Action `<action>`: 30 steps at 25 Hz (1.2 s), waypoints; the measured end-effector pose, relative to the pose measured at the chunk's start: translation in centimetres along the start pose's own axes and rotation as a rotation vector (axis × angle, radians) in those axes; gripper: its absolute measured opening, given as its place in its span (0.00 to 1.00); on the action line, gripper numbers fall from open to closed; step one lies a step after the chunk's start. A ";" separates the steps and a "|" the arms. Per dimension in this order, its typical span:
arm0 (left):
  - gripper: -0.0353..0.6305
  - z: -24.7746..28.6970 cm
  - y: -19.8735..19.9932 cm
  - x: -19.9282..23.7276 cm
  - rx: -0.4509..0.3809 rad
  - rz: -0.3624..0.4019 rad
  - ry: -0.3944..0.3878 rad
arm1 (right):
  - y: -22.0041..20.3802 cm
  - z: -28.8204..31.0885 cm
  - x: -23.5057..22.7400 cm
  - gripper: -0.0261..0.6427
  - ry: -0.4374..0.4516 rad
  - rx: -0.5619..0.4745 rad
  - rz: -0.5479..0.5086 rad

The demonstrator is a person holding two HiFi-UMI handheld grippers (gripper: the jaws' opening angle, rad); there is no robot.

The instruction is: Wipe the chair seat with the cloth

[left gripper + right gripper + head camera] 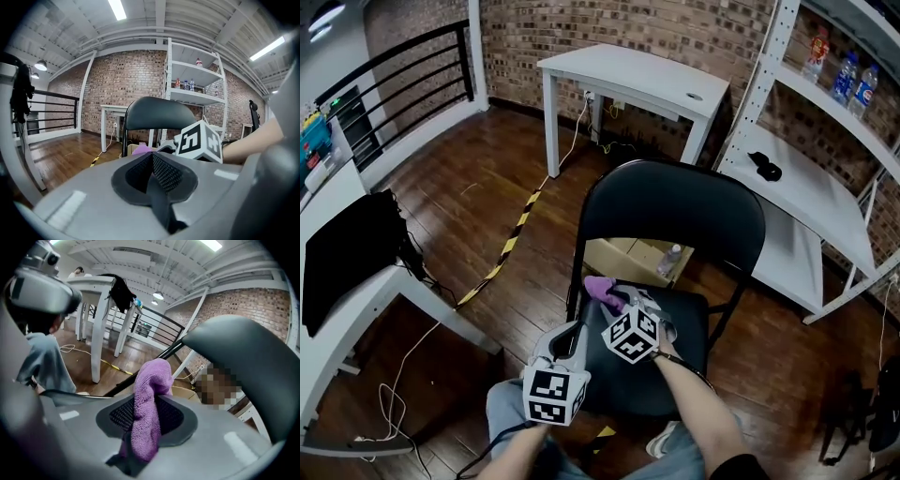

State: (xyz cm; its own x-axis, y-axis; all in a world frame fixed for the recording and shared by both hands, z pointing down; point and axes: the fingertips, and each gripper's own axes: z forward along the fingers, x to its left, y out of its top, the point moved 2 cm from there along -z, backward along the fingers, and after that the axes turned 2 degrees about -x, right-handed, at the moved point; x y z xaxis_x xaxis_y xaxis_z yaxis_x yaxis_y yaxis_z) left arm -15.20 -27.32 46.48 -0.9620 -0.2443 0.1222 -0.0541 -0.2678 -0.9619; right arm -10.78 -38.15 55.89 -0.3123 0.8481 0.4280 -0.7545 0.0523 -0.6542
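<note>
- Plainly, the cloth (147, 413) is purple and pinched between the right gripper (145, 423) jaws, its free end bunched above them.
- From the head view we place the cloth (602, 291) over the rear left corner of the seat (689, 323), close under the chair back (675, 216); we cannot tell whether it touches the seat.
- Only the head view shows the right gripper (617, 300) reaching in over the seat.
- In its own view the left gripper (152, 176) has its jaws pressed together with nothing between them.
- The head view puts the left gripper (576, 328) at the seat's left edge, just beside the right one.
- The left gripper view alone catches a sliver of cloth (140, 150) beside the right gripper's marker cube (199, 140).
- Under the chair, seen only from above, a box (623, 258) holds a bottle (672, 259).
- Behind stand a white table (628, 80) and a shelf (806, 187) on the wood floor (487, 225).
</note>
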 end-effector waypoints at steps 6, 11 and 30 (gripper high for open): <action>0.06 1.0 -0.8 1.8 0.040 -0.021 0.001 | -3.2 5.9 -1.9 0.21 0.027 0.143 -0.114; 0.06 1.4 -1.7 2.8 0.058 -0.022 0.009 | -4.5 9.6 -2.8 0.21 0.043 0.218 -0.169; 0.06 -1.9 0.0 2.0 -0.044 0.031 0.023 | -3.6 2.4 10.7 0.21 0.163 0.160 -0.143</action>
State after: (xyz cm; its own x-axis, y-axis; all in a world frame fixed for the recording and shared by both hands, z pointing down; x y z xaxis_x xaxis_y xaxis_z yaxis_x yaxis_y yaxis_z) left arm -17.62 -26.06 46.28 -0.9693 -0.2302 0.0866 -0.0351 -0.2188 -0.9751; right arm -12.78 -30.53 64.35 -0.1089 0.9123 0.3948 -0.8698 0.1049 -0.4822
